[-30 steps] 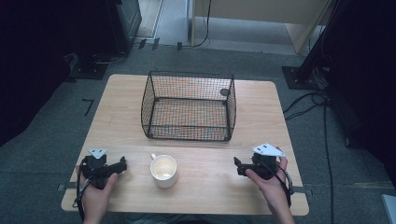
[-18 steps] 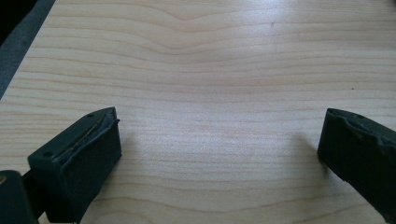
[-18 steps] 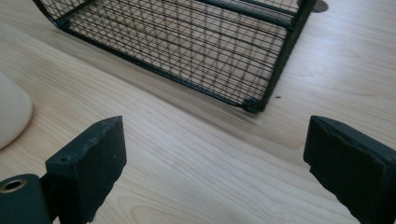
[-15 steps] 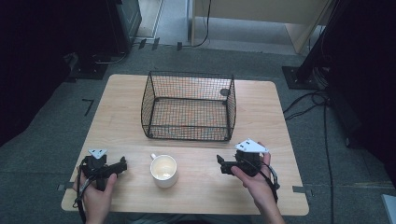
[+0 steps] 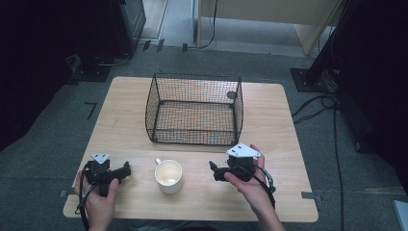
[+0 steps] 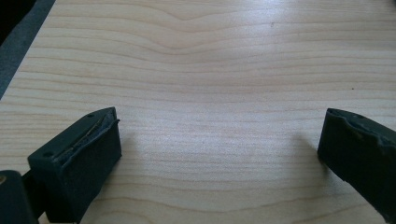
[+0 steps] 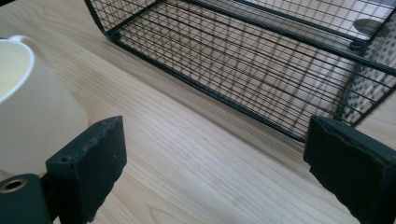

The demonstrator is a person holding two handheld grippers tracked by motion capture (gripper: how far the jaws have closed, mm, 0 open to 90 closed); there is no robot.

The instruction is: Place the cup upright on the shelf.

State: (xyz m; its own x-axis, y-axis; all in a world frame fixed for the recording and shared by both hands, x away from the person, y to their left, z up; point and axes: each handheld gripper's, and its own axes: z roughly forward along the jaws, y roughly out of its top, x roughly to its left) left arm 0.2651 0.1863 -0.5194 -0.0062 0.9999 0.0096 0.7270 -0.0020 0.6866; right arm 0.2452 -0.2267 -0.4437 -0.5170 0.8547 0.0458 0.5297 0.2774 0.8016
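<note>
High view is showing a light wooden table with a black wire basket standing on its far middle part. A cream mug is standing upright on the near part of the table, in front of the basket and apart from it, between the two grippers.

The person's left hand is holding the left gripper near the front left corner of the table, with its jaws pointing toward the mug. Left gripper view is showing these jaws spread wide over bare wood, with nothing between them.

The right hand is holding the right gripper just to the right of the mug, not touching it. Right gripper view is showing its jaws also spread wide and gripping nothing, the mug beside the left jaw and the basket lying ahead.
</note>
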